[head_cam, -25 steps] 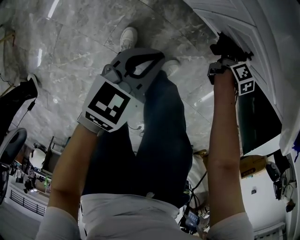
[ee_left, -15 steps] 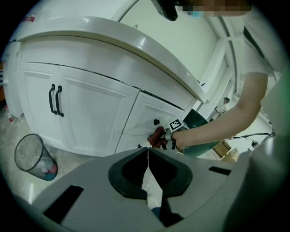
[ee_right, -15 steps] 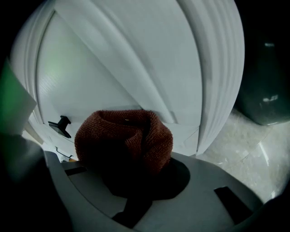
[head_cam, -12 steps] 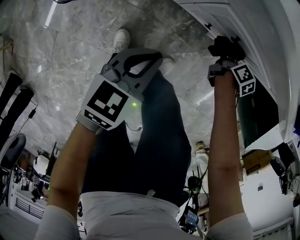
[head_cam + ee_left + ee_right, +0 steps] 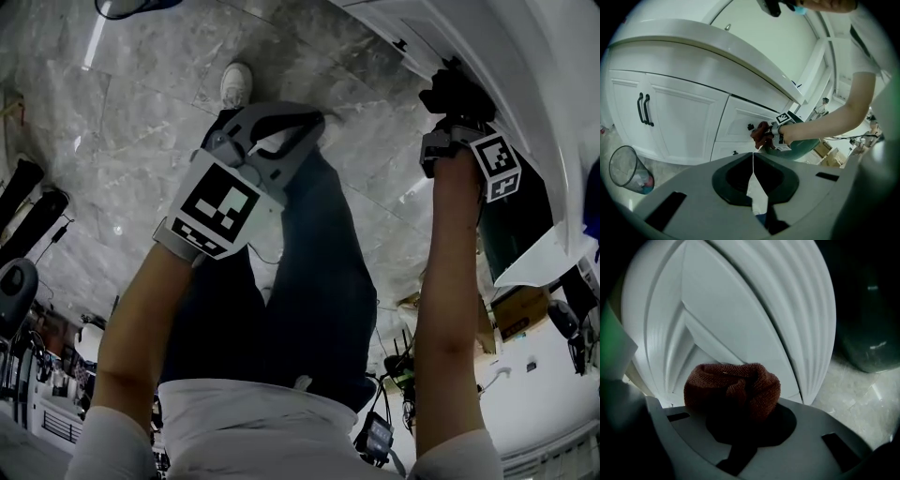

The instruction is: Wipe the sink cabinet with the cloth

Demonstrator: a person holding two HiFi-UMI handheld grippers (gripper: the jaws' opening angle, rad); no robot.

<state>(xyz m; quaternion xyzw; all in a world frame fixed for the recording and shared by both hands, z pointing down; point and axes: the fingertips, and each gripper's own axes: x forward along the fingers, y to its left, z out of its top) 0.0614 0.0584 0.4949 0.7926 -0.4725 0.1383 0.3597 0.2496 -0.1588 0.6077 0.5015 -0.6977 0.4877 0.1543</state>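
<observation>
Panelling of the white sink cabinet (image 5: 740, 310) is filling my right side, its ridged moulding running close in front of my right jaws. Grey marble floor (image 5: 122, 122) is spreading wide and open to my left, giving free room that way. A dark green round container (image 5: 867, 348) is standing just beside the cabinet's edge, crowding the space to the right.

My left gripper (image 5: 753, 161) is hovering above my legs, well apart from the cabinet, its jaws meeting at the tips and gripping nothing. My right gripper (image 5: 455, 98) is clamping the bunched reddish-brown knitted cloth (image 5: 732, 389) and pressing it against the cabinet front.

Since a second ago, the right gripper has shifted only slightly along the moulding, while the left is staying about where it was.
</observation>
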